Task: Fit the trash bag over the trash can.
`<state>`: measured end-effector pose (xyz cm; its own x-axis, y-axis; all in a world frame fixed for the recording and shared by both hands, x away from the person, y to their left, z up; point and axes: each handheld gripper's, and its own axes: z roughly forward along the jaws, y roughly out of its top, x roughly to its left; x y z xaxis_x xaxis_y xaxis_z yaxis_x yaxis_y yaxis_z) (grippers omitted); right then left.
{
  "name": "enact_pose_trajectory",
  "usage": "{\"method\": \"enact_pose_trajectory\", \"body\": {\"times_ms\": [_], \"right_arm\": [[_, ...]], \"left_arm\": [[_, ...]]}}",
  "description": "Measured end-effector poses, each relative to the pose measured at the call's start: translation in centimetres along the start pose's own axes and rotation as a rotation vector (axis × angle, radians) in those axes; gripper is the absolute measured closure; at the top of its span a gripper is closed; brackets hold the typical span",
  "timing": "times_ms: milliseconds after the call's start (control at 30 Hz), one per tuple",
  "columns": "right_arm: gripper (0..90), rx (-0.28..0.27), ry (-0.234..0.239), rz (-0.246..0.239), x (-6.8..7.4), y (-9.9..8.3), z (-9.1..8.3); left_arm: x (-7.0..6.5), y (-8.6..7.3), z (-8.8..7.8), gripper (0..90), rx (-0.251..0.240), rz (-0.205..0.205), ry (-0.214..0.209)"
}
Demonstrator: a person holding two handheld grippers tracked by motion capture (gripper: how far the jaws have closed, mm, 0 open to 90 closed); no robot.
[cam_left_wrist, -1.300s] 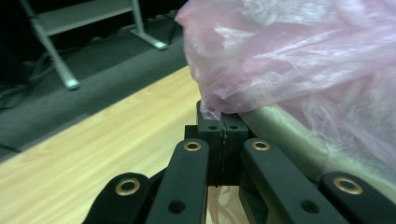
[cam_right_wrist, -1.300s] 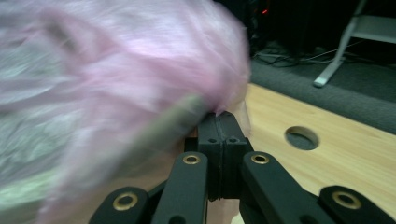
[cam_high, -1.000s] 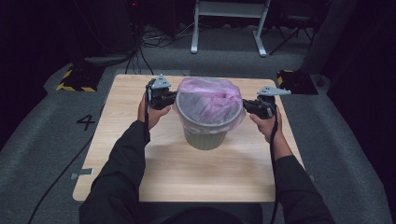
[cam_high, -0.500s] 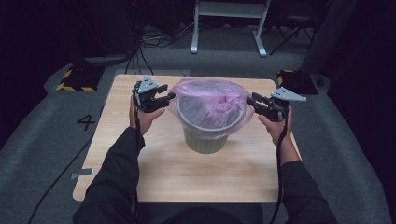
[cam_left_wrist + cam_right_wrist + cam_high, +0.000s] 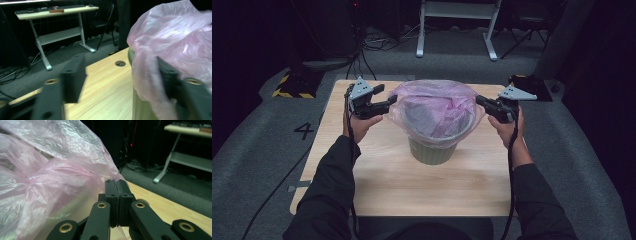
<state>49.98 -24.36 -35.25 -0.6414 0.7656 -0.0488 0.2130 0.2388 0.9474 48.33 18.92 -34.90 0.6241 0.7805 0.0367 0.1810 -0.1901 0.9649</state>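
The bin (image 5: 432,149) stands mid-desk (image 5: 387,185), lined with a pink bag (image 5: 434,107) whose rim folds over its edge. The left tongs (image 5: 389,103) sit at the bag's left side; their jaws, parted, have just been closing, one jaw outside the film, one against it. The right tongs (image 5: 480,100) sit at the bag's right side, clenched, jaws pressed together on the bag's edge.

Left gripper (image 5: 120,82) jaws stand apart, just closing; the right jaw lies under the pink bag (image 5: 175,42) over the green bin (image 5: 140,105).
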Motion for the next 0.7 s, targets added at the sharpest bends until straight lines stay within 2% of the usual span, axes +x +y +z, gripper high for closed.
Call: {"method": "enact_pose_trajectory", "body": {"times_ms": [33, 67, 100, 167, 300, 367, 500, 600, 700], "right_arm": [[89.7, 0.016, 0.006, 0.01, -0.2, 0.1, 0.4], [89.7, 0.029, 0.002, 0.021, -0.3, 0.2, 0.8], [89.6, 0.043, 0.007, 0.035, -0.5, 0.2, 1.2], [89.7, 0.091, 0.014, 0.064, -0.6, -0.1, 2.3], [89.9, 0.175, 0.024, 0.096, -0.7, -0.9, 3.9], [90.0, 0.189, 0.05, 0.119, -0.8, -1.3, 4.5], [90.0, 0.206, 0.058, 0.13, -0.8, -1.8, 5.1], [90.0, 0.214, 0.065, 0.14, -0.9, -2.2, 5.6], [90.0, 0.219, 0.073, 0.157, -1.1, -2.8, 6.1]], "left_arm": [[0.2, 0.0, 0.4, 62.4, 0.024, 0.003, 0.0], [0.5, -0.2, 0.7, 72.5, 0.03, -0.004, -0.027], [0.7, -0.5, 1.1, 79.9, 0.045, -0.015, -0.029], [1.0, -1.1, 2.2, 88.3, 0.1, -0.035, -0.058], [1.5, -2.4, 4.0, 89.4, 0.174, -0.092, -0.097], [1.5, -3.1, 4.7, 89.5, 0.201, -0.109, -0.112], [1.4, -3.9, 6.0, 89.5, 0.246, -0.115, -0.123], [1.1, -4.3, 6.8, 89.6, 0.256, -0.128, -0.126], [0.7, -4.7, 7.8, 89.6, 0.303, -0.109, -0.14]]}}
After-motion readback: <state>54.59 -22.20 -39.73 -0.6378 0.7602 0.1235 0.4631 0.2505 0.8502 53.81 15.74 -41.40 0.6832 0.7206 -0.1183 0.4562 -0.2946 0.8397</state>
